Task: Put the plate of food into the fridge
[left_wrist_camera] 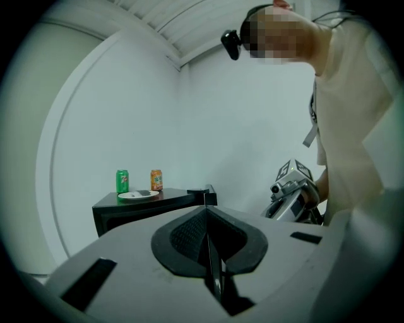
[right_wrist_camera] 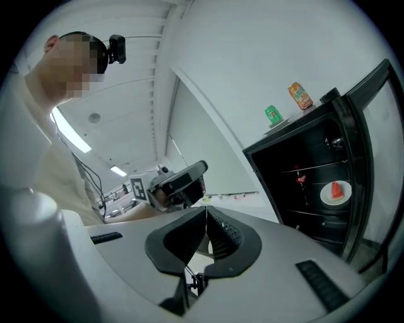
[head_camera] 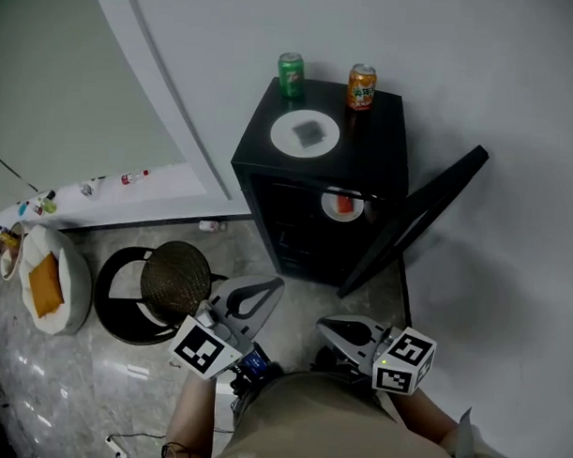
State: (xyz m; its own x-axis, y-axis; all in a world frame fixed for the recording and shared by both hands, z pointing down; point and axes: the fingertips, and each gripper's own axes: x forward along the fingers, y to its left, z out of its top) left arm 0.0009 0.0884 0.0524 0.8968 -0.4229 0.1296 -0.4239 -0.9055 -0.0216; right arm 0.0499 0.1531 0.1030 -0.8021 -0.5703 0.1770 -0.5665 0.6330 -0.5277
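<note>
Nearest the head camera, the person's beige-clad torso covers the handles of both grippers, and the lower frame edge cuts it off. The left gripper, a white moulded shell with black ribbed pads and a marker cube, has its jaws pressed fully together with nothing between them. The right gripper, of the same build, is likewise closed and empty. Both hang over a glossy grey marbled floor. Beside the left gripper, a dark woven dome partly covers a black ring-shaped base. A white round cushion carrying an orange slab lies further left, near the frame edge. Beyond the grippers stands the black compact fridge, box-shaped, with its dark door swung wide open to the right. The interior is dark and its shelves are hard to make out. The white round plate of red food sits on a shelf inside. On the glossy top rests a second white plate bearing a dark square item that cannot be identified. Behind it stand a green drinks can and an orange drinks can, against a plain white wall.
</note>
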